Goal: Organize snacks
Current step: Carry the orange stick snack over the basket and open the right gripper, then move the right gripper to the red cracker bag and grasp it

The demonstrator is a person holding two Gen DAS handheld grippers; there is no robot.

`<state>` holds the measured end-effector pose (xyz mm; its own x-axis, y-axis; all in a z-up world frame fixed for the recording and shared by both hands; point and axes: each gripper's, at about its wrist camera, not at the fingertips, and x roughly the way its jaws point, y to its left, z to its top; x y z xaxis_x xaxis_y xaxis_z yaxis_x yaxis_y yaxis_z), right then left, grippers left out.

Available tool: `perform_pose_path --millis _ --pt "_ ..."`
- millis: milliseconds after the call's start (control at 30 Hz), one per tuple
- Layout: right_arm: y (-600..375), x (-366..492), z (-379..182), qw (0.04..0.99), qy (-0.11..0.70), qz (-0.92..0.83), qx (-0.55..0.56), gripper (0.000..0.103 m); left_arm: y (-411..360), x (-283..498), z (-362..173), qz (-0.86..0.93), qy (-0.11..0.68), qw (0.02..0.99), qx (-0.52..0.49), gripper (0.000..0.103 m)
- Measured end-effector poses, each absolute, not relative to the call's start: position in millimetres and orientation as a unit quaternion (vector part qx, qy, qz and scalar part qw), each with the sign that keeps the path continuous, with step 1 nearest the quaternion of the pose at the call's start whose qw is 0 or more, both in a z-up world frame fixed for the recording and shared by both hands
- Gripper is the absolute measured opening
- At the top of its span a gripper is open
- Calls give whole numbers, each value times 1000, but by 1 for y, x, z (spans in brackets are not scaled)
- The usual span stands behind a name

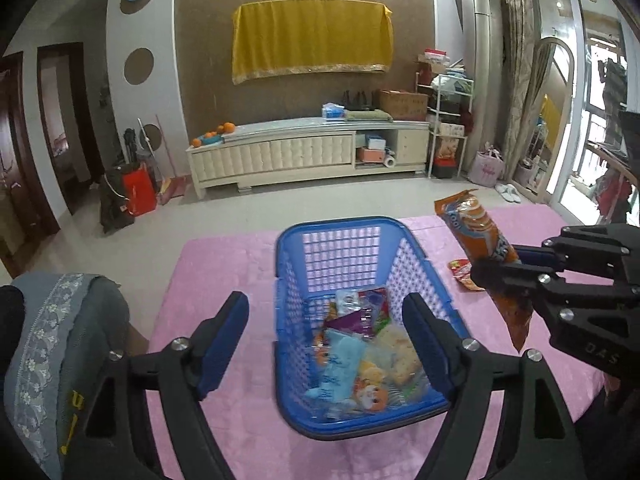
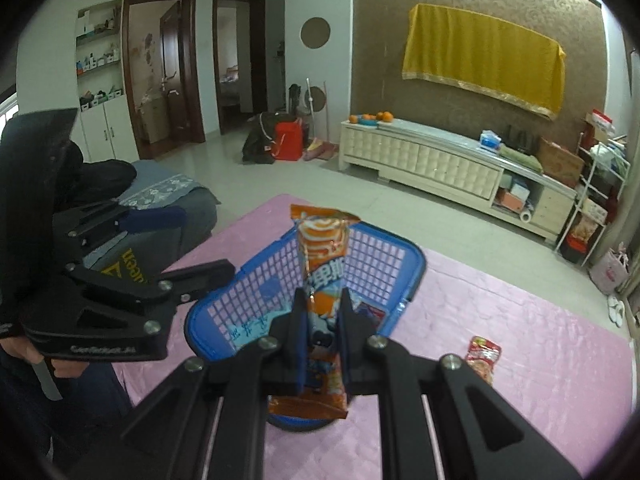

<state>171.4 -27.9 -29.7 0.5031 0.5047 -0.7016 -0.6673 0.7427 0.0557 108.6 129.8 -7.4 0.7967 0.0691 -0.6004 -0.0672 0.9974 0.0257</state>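
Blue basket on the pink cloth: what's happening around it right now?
A person holding two tools is sorting snacks into the blue basket, which already holds several packets. The right tool is shut on a long orange snack packet, held up over the basket. The left tool is open and empty above the basket. One small red packet lies on the pink cloth.

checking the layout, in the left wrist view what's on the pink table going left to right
blue basket → long orange snack packet, pinched in the right gripper → small red packet lying on the pink cloth, partly behind that gripper
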Motion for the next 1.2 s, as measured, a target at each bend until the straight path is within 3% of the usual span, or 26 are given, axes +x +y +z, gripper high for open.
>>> perform_pose_path --millis 800,833,900,967,1033,1067,1200 --pt "7 208 -89 830 432 332 -120 19 159 136 -48 37 357 933 -18 88" --pt "8 207 -89 834 429 324 -130 21 159 135 -50 39 358 933 -20 88" --pt "6 205 -90 829 433 330 -126 36 159 134 -52 38 362 931 -24 88" --pt "3 202 -87 832 426 332 -125 72 158 132 -52 42 365 930 -25 88" --pt "-2 199 -81 838 418 329 -123 80 158 130 -49 42 364 930 -25 93" --pt "-5 197 -77 842 412 326 -123 82 157 129 -45 40 363 931 -27 101" --pt "-15 191 -61 858 383 317 -128 92 152 126 -32 37 350 936 -27 103"
